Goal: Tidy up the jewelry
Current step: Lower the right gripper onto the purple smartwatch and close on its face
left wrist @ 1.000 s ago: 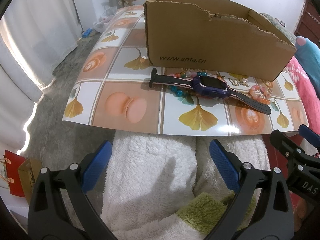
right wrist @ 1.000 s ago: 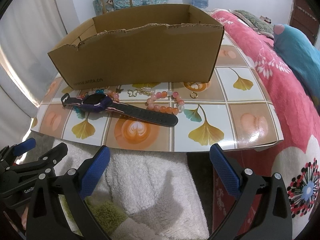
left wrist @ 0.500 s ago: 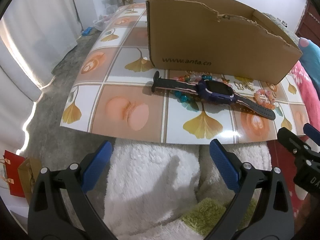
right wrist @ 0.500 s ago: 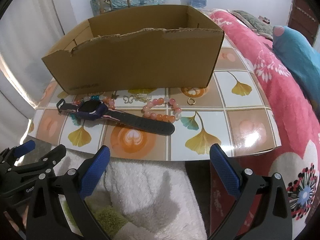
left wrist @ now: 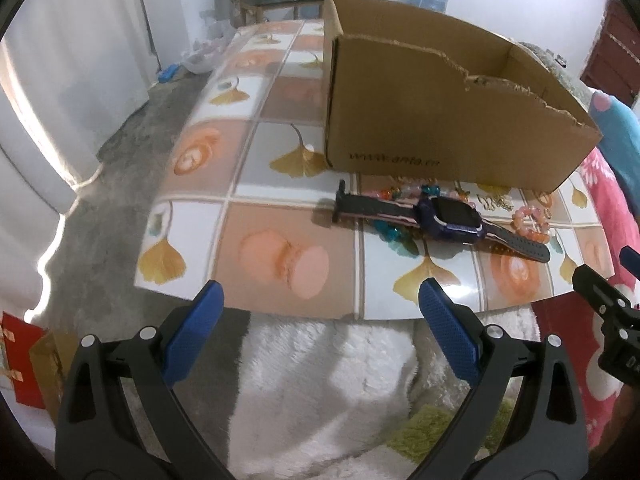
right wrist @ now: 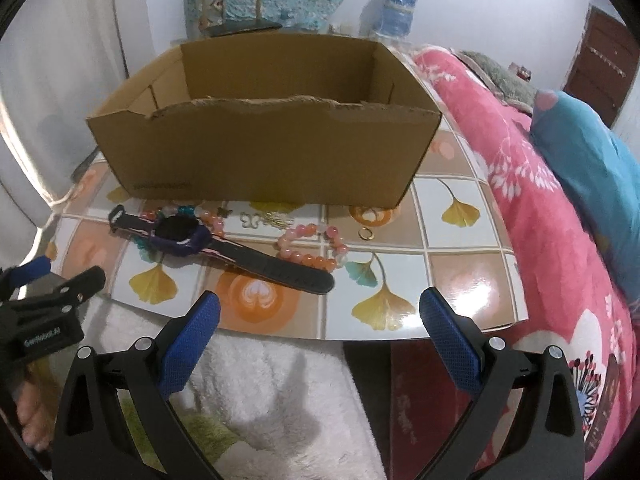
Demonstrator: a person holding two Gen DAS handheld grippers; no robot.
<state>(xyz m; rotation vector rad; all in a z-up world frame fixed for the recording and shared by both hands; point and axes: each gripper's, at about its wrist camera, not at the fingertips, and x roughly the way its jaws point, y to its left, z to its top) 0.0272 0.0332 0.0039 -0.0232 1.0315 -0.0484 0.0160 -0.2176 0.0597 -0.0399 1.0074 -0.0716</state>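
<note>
Lay across mid-frame in both views: a glossy board [left wrist: 256, 216] printed with ginkgo leaves, bearing a box [right wrist: 260, 156], with a watch [right wrist: 188, 236], bracelet [right wrist: 308, 250] and ring [right wrist: 365, 234] in front of it, a pink blanket [right wrist: 520, 200] at right. Had risen since a second ago, so the box interior showed. Hung spread and empty at the bottom, left gripper [left wrist: 318, 334] and right gripper [right wrist: 320, 334]; curtain [left wrist: 60, 80] only at left view's upper left, ring only in right.

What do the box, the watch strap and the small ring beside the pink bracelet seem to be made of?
Box: brown corrugated cardboard, matte, with a torn ragged top edge. Watch strap: likely rubber or silicone, matte black and ridged. Small ring: probably metal, gold-coloured; too small to be sure.
</note>
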